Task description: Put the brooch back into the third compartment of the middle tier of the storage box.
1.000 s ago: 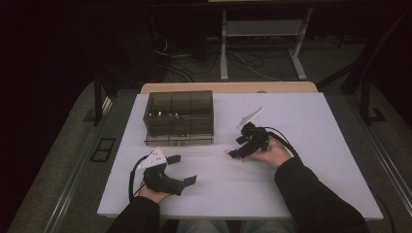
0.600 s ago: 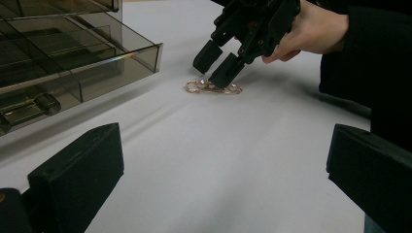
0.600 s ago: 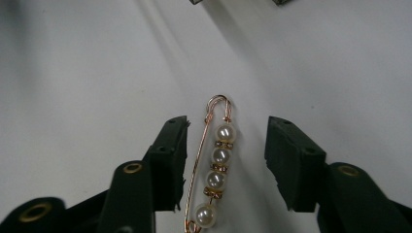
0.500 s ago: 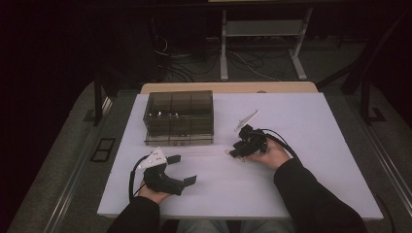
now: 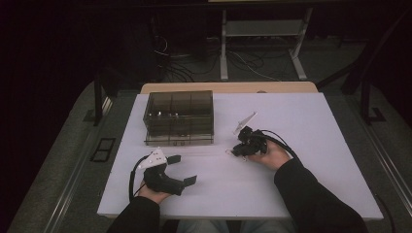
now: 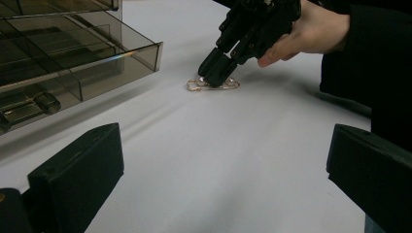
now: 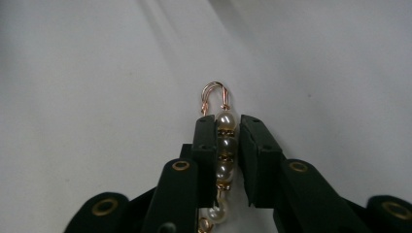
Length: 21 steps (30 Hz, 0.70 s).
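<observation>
A rose-gold wire pin strung with pearls (image 7: 226, 145) lies flat on the white table (image 5: 316, 145), right of centre. My right gripper (image 7: 227, 121) points down at it. Its jaws have just been closing and now pinch the row of pearls from both sides, with the wire hook sticking out past the tips. The left gripper view shows the same grip, with the right gripper (image 6: 214, 77) pressed onto the pin (image 6: 194, 86). My left gripper (image 5: 182, 169) rests near the front left of the table, jaws wide open with nothing between them.
A smoky transparent compartment box (image 5: 179, 116) stands at the back left of the table, its drawer front (image 6: 73, 53) close to the left gripper. A wooden edge (image 5: 228, 87) runs behind the table. Cables and a metal stand sit on the dark floor beyond.
The right gripper's jaws have closed in on the pearl pin. Both hands have stayed where they were, and the left gripper is unchanged.
</observation>
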Each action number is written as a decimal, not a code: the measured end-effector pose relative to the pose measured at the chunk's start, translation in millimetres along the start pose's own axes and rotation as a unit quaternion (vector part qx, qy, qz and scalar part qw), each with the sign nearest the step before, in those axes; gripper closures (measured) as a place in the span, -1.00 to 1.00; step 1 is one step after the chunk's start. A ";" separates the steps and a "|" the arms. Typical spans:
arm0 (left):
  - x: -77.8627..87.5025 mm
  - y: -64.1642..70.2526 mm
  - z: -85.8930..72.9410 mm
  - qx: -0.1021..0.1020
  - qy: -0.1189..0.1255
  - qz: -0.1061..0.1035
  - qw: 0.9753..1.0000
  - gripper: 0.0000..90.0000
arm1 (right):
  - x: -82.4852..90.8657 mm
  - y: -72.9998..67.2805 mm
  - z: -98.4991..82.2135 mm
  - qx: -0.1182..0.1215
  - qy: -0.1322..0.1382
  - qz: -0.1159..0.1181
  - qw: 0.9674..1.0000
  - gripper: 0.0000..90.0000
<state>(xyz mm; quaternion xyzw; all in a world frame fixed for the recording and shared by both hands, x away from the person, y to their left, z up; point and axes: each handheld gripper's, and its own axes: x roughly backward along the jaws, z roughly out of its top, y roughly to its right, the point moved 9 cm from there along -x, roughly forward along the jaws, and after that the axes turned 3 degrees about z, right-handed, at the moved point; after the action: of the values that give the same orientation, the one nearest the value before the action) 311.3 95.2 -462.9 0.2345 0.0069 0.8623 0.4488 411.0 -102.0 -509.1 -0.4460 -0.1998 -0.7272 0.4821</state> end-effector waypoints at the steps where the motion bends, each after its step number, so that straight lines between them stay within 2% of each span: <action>1: 0.0 0.1 0.0 0.000 0.000 0.000 1.000 -1.00 | -0.1 0.1 -0.1 -0.001 0.000 0.000 1.000 0.73; 7: 0.1 0.0 -0.1 0.000 0.000 0.000 1.000 -1.00 | 0.3 -0.8 -0.1 0.000 -0.002 -0.002 1.000 0.75; 21: -0.4 0.2 -0.5 -0.001 -0.002 0.000 1.000 -1.00 | 9.6 -8.0 5.8 -0.005 0.015 0.019 1.000 0.76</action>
<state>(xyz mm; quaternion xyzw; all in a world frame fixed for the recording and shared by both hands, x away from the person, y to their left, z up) 311.1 95.0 -463.5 0.2358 0.0056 0.8618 0.4490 405.3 -99.2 -496.9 -0.4412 -0.1804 -0.7257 0.4962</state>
